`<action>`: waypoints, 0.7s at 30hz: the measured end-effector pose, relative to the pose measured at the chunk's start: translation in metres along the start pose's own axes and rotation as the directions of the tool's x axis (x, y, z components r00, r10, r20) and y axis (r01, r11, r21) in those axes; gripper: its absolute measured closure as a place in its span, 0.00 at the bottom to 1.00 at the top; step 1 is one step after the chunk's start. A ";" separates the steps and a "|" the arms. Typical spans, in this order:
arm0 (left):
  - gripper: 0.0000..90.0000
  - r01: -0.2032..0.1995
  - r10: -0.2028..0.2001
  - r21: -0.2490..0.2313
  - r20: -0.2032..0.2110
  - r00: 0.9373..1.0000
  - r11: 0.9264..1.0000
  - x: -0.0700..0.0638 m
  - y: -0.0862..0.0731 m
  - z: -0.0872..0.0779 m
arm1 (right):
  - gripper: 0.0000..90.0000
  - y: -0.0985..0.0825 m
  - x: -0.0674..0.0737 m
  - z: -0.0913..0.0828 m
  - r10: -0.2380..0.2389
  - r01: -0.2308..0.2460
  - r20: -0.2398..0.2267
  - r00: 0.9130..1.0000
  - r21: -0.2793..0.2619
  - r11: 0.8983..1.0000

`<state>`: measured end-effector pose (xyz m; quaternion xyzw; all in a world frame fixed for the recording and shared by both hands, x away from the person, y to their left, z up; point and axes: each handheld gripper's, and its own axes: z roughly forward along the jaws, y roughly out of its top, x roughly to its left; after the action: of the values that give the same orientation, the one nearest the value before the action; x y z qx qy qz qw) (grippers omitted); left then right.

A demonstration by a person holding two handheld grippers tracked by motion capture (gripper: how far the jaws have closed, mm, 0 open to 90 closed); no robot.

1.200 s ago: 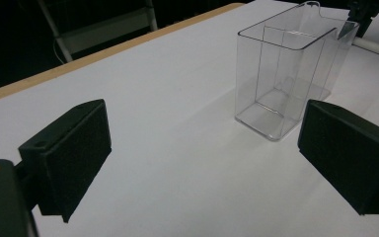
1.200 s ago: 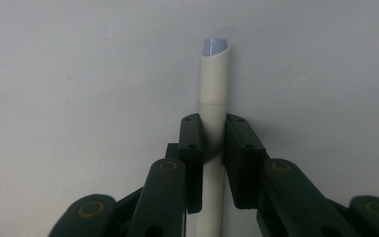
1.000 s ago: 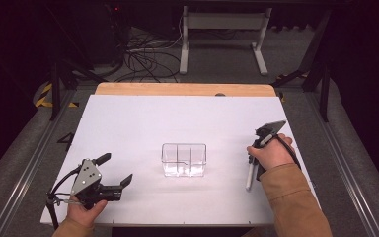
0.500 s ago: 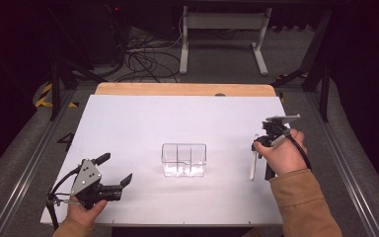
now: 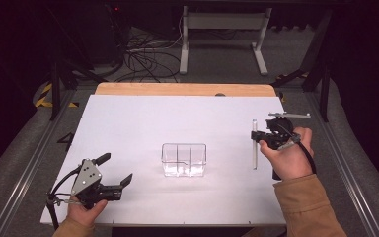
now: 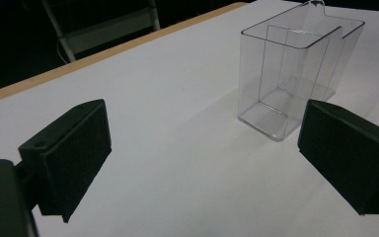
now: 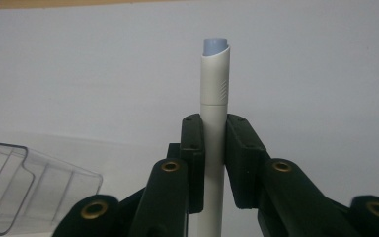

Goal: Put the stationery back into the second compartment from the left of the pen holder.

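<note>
My right claw is clamping a white pen between its pads, upright; my left claw is gaping wide, holding nothing.

White rectangular tabletop mostly bare. Sole obstacle standing on it: clear plastic divided box, centre, open at the top. Wide free lanes left, right, behind and in front of the box. Left black two-jaw gripper sits near front-left edge, well apart from box, bare surface between. Right black two-jaw gripper with white pen occupies the right side, clear gap to box.
</note>
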<state>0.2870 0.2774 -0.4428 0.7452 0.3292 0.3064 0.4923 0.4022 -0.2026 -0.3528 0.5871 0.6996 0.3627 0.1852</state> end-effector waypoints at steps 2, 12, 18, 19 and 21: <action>0.08 -0.001 0.001 0.003 0.000 1.000 1.000 0.000 0.000 0.000 | 0.88 0.000 0.000 -0.004 -0.033 0.031 -0.033 0.999 -0.038 0.999; 0.08 0.003 -0.003 -0.001 -0.002 1.000 1.000 0.000 0.000 0.000 | 0.88 0.001 0.002 -0.015 -0.186 0.173 -0.056 0.981 -0.186 0.967; 0.08 -0.003 0.003 -0.005 -0.008 1.000 1.000 0.001 0.000 0.000 | 0.88 0.001 0.005 -0.019 -0.230 0.203 -0.087 0.969 -0.242 0.949; 0.08 0.001 -0.001 -0.006 -0.007 1.000 1.000 0.000 0.000 -0.001 | 0.88 0.001 0.006 -0.020 -0.245 0.215 -0.095 0.965 -0.255 0.943; 0.08 0.000 0.000 -0.007 -0.008 1.000 1.000 0.000 0.000 -0.001 | 0.88 0.001 0.007 -0.020 -0.276 0.235 -0.116 0.954 -0.285 0.929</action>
<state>0.2866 0.2782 -0.4429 0.7423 0.3300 0.3107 0.4936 0.3873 -0.2019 -0.3371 0.4307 0.7269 0.4708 0.2541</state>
